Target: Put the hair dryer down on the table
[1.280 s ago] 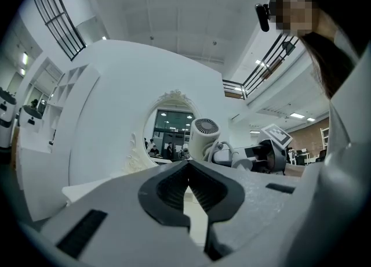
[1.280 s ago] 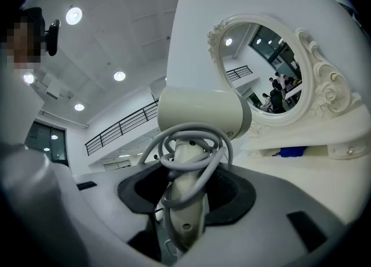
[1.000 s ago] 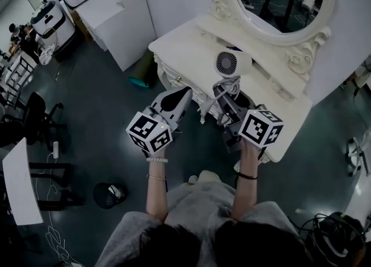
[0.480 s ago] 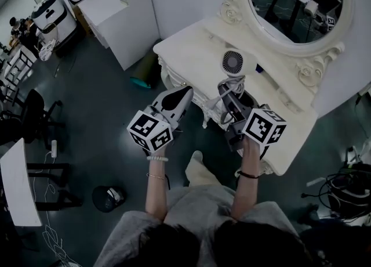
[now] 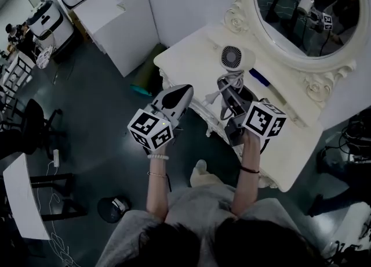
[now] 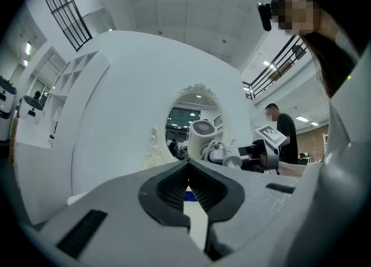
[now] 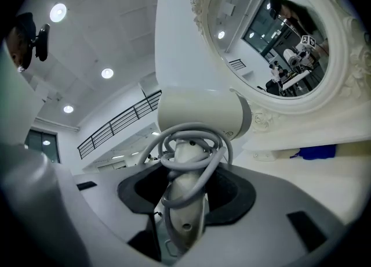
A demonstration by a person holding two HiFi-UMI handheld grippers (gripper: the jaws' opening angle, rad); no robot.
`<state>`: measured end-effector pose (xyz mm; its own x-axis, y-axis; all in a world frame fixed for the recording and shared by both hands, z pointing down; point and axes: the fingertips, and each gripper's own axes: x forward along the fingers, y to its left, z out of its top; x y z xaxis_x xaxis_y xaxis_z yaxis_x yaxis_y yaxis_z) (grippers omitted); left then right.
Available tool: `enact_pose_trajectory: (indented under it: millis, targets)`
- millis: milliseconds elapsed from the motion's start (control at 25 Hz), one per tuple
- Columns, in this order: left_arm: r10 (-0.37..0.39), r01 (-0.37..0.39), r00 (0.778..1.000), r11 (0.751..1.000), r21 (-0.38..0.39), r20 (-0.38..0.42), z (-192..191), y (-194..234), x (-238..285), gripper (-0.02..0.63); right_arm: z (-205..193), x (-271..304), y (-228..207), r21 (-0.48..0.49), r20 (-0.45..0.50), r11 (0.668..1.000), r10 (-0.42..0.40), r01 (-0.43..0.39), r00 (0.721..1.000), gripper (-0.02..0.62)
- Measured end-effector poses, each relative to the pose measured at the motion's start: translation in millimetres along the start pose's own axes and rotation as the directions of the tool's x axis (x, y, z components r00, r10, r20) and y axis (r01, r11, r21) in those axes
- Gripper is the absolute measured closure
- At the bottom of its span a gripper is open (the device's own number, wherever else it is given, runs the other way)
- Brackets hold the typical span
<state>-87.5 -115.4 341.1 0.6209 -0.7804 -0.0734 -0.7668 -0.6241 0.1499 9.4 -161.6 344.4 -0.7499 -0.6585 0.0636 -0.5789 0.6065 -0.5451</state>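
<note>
The white hair dryer [image 5: 234,59] stands barrel-up over the white dressing table [image 5: 191,54], its round rear grille facing the head view. My right gripper [image 5: 230,93] is shut on its handle, which has the grey cord [image 7: 191,144] coiled round it. In the right gripper view the barrel [image 7: 203,114] rises just above the jaws, which clamp the handle [image 7: 184,199]. Whether the dryer touches the tabletop I cannot tell. My left gripper [image 5: 184,90] hangs off the table's front left edge, shut with nothing in it. From the left gripper [image 6: 186,170] the dryer [image 6: 203,135] appears ahead to the right.
An oval mirror [image 5: 307,10] in an ornate frame stands at the table's back. A small blue object [image 5: 259,77] lies on the top behind the dryer. A white cabinet [image 5: 116,22] stands to the far left, and chairs and cables [image 5: 26,121] are on the dark floor.
The head view has swung, so the table and mirror now sit further right and up. Both grippers keep their places in view; the right one still holds the dryer.
</note>
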Motion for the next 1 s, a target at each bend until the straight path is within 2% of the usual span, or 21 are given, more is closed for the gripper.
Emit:
enact_pose_trajectory:
  millis: [320,600,1000]
  targets:
    - [0.011,-0.011,1.000,1.000,-0.025,-0.029,-7.2,60.7,39.3,0.601,11.9,60.4,-36.3,0.010,-0.038,1.000,-0.010,0.010,0.999,0.411]
    - [0.008,-0.010,0.999,0.999,-0.041,-0.051,-14.4,84.2,66.2,0.601,19.2,83.0,-64.0,0.016,-0.061,0.999,-0.032,0.033,0.998,0.411]
    - [0.022,-0.034,0.993,0.994,-0.104,-0.118,-46.9,108.4,78.2,0.601,-9.5,99.7,-92.4,0.059,-0.131,0.995,-0.075,0.083,0.989,0.411]
